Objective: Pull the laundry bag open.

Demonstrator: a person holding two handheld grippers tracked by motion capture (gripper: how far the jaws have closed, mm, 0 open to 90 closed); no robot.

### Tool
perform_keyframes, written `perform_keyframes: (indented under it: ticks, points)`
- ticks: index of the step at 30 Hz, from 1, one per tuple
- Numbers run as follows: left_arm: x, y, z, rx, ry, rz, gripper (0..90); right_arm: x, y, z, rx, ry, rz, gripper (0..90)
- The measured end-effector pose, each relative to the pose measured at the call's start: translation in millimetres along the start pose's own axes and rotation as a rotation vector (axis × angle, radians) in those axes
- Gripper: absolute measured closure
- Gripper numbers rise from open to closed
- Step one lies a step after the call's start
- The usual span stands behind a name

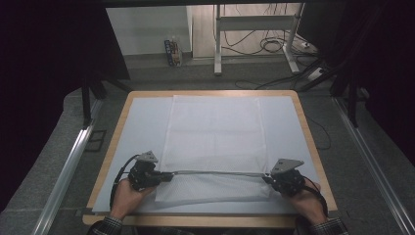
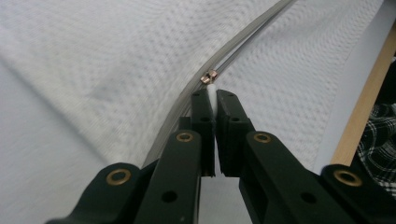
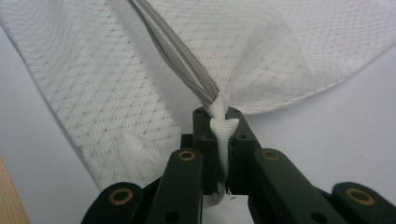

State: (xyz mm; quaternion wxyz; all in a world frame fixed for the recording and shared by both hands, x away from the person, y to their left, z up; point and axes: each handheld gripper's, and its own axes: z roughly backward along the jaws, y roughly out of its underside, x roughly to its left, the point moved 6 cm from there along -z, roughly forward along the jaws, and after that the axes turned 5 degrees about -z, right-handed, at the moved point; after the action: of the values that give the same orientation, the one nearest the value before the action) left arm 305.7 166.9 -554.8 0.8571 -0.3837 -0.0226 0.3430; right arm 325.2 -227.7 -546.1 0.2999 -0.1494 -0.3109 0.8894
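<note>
- Left tongs pinch the mesh bag's white tab beside the zipper pull.
- Right tongs clamp bunched fabric at the zipper's other end.
- Both hands rest low on the counter, the zipper taut between them.

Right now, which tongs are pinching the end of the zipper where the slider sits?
The left tongs: the brass slider sits just past their tips. The right tongs clamp only bunched mesh at the zipper's other end.
</note>
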Motion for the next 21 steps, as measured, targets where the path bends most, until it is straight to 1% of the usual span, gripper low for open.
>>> perform_keyframes:
  ticks: [10, 11, 12, 14, 15, 17, 19, 21]
  points:
    - [3.5, 9.2, 9.1, -0.005, -0.023, 0.013, 87.4, 0.5, 0.1, -0.5, 0.001, -0.003, -0.002, 84.6]
    - [4.5, 10.7, 11.7, -0.012, -0.035, 0.021, 87.5, 0.0, 0.2, -0.3, 0.002, 0.000, -0.003, 84.6]
    - [4.5, 10.7, 11.7, -0.012, -0.035, 0.021, 87.4, -0.2, 0.2, -0.3, 0.001, 0.002, -0.002, 84.6]
    - [5.8, 13.7, 15.9, -0.024, -0.035, 0.034, 87.4, 0.1, -0.1, -0.1, 0.000, -0.003, -0.003, 84.6]
    - [6.4, 15.1, 16.8, -0.023, -0.040, 0.036, 87.4, 0.6, -0.2, -0.3, 0.000, -0.001, -0.002, 84.6]
    - [7.0, 16.6, 17.8, -0.025, -0.036, 0.044, 87.5, 0.6, -0.1, -0.4, 0.001, -0.003, -0.003, 84.6]
    - [8.6, 20.4, 20.3, -0.023, -0.050, 0.053, 87.5, 0.3, -0.4, -0.2, -0.002, -0.001, 0.001, 84.6]
    - [9.3, 21.7, 21.9, -0.025, -0.052, 0.057, 87.4, 0.3, -0.2, -0.2, -0.001, -0.001, -0.001, 84.6]
